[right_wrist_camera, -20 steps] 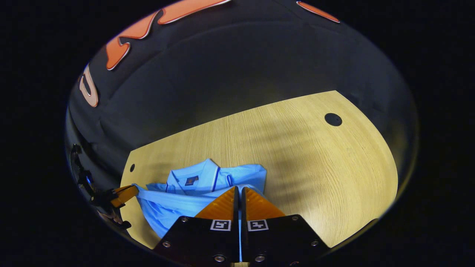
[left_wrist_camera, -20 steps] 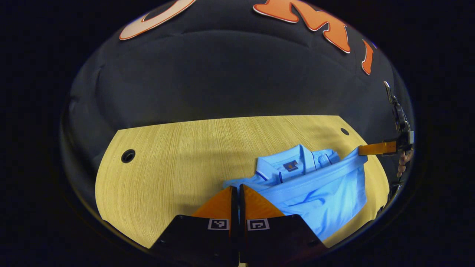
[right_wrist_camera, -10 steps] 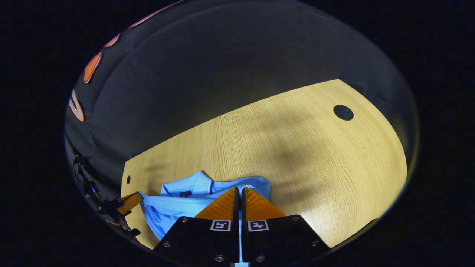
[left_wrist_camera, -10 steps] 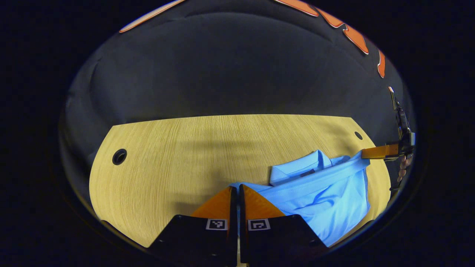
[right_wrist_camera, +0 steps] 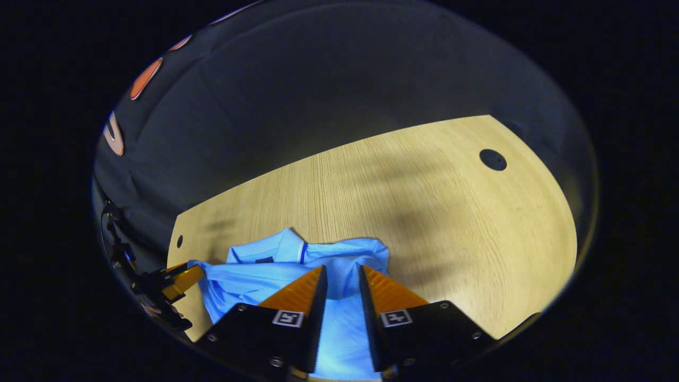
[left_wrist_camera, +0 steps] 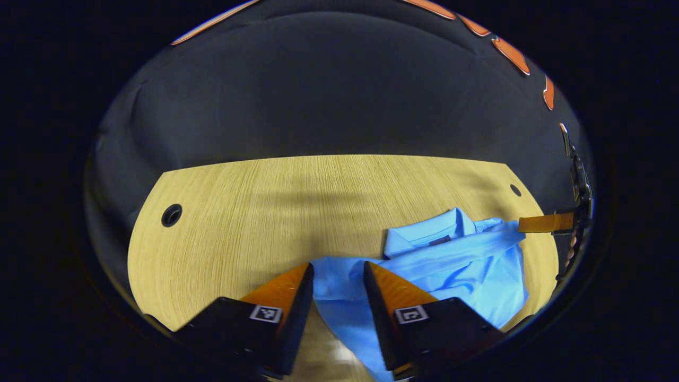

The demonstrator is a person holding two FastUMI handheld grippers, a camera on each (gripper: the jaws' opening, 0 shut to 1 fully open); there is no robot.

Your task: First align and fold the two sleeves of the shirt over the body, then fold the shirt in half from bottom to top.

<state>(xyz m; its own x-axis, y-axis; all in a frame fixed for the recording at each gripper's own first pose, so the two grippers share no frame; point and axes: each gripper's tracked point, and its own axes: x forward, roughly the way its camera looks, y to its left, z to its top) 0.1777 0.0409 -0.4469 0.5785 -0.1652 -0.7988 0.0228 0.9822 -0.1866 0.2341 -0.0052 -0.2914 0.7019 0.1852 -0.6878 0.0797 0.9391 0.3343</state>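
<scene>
now released: left hand-held gripper [left_wrist_camera: 337, 278] spread apart, blue cloth lying in the gap with neither finger pressing on it. same on the other side, right hand-held gripper [right_wrist_camera: 342, 281] parted over a strip of the fabric, nothing pinched.

just past the fingers, shirt [left_wrist_camera: 456, 265] bunched on the desk [left_wrist_camera: 254, 212], light blue, collar [right_wrist_camera: 276, 248] up at the far edge and the lower part laid over the body toward it. hem edge running roughly between the two hand-held grippers, slack rather than taut. cloth rumpled near the right hand-held gripper's side, not flat. sleeves hard to pick out under the folded layer.

farther out, bare wood grain, a round cable hole [left_wrist_camera: 171, 215] well apart from the shirt, dark booth wall behind.

judged from the lie of the cloth: bottom-to-top fold, at the let-go point, hem set down near the collar. sleeve folds taken as done, though hidden.

next move likely calls for backing both hand-held grippers straight off without snagging the top layer, then smoothing or squaring the edge if it sits crooked. risk: a finger dragging the loose hem and undoing the fold.
</scene>
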